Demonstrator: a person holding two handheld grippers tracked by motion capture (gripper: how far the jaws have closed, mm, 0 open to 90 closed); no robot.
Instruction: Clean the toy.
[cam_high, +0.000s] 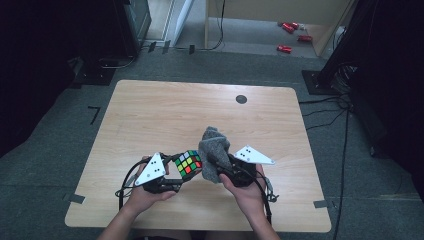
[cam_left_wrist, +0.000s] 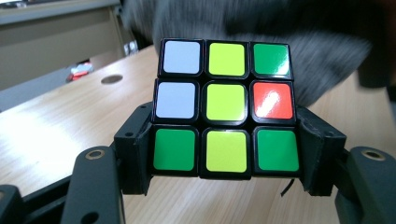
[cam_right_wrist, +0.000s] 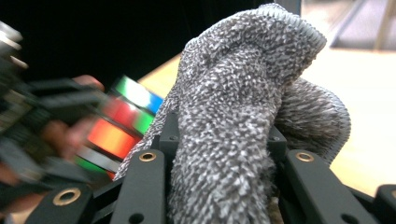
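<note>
The cube (cam_left_wrist: 225, 111) is pinched by the left gripper (cam_left_wrist: 224, 186) above the table (cam_high: 150, 115), yellow-centred face tilted upward; a bunched grey cloth (cam_right_wrist: 233, 116), clamped upright in the right gripper (cam_right_wrist: 224, 154), is pressed against it

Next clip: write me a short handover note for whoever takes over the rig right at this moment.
Left tongs: shut on the puzzle cube, held above the table.
Right tongs: shut on the grey cloth, bunched between the jaws, right beside the cube.
Done: both things picked up and brought together near the table's front edge.
Left: probably wiping the cube's faces with the cloth; whether they already touch is unclear.
</note>
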